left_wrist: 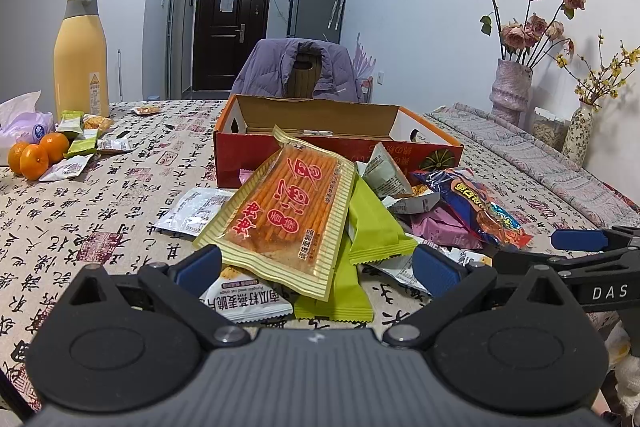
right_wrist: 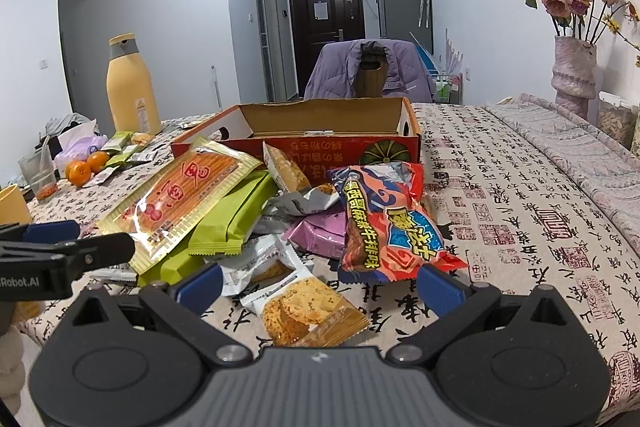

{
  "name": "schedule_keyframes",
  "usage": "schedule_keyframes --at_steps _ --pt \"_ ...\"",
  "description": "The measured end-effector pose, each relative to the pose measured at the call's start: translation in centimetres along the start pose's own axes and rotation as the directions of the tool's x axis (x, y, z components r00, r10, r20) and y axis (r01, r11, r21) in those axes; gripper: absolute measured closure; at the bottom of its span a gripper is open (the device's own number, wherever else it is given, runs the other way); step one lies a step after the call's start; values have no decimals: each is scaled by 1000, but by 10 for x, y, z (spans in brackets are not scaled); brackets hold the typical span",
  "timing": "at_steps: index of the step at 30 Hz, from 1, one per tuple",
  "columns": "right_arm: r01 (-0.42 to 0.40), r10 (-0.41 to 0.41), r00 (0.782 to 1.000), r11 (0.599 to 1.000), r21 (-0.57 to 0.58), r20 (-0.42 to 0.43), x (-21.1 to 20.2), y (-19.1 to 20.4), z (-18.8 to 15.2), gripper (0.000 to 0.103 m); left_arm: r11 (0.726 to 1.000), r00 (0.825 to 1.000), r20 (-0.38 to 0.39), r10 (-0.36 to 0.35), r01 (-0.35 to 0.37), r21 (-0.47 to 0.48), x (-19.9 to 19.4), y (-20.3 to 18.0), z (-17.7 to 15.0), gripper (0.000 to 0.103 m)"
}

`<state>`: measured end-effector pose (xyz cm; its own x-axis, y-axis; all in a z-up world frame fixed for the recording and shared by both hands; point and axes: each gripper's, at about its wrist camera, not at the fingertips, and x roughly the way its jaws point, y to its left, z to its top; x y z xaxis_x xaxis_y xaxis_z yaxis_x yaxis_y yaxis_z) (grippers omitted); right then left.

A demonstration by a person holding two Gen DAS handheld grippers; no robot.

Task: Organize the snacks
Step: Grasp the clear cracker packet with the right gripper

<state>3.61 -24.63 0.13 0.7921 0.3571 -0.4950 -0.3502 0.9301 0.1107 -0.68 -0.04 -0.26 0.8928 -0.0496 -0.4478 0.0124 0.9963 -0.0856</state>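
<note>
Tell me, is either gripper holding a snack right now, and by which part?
Nothing is held. The left gripper is open above the yellow stick-snack pack, and the right gripper is open over the clear cracker packet; neither one's fingers touch a packet.

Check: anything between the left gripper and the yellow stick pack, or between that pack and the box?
Nothing visible. Left gripper is open, the stick pack tops the pile between its fingers. The box stands open just behind.

snack pile [left_wrist: 320,211] loose, overlapping, just ahead of both claws | gold biscuit-stick pack [left_wrist: 286,211] tilted on top, over green packs [left_wrist: 372,227] | red-blue bag [right_wrist: 384,223] ahead of right claw | cardboard box [left_wrist: 320,131] open behind pile
</note>
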Motion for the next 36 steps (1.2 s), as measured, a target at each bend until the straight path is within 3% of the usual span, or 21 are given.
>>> schedule_keyframes --at_steps 18,24,36 --pt "-20 15 998 997 -68 -65 21 15 -8 3 1000 999 -31 -6 5 -15 5 5 -9 0" --pt "-31 21 995 995 -94 -103 37 20 -13 12 1000 999 -40 -6 5 -18 7 8 -11 0" --pt "-62 51 995 988 -138 -82 48 19 -21 34 1000 999 -51 -3 2 -26 9 11 -13 0"
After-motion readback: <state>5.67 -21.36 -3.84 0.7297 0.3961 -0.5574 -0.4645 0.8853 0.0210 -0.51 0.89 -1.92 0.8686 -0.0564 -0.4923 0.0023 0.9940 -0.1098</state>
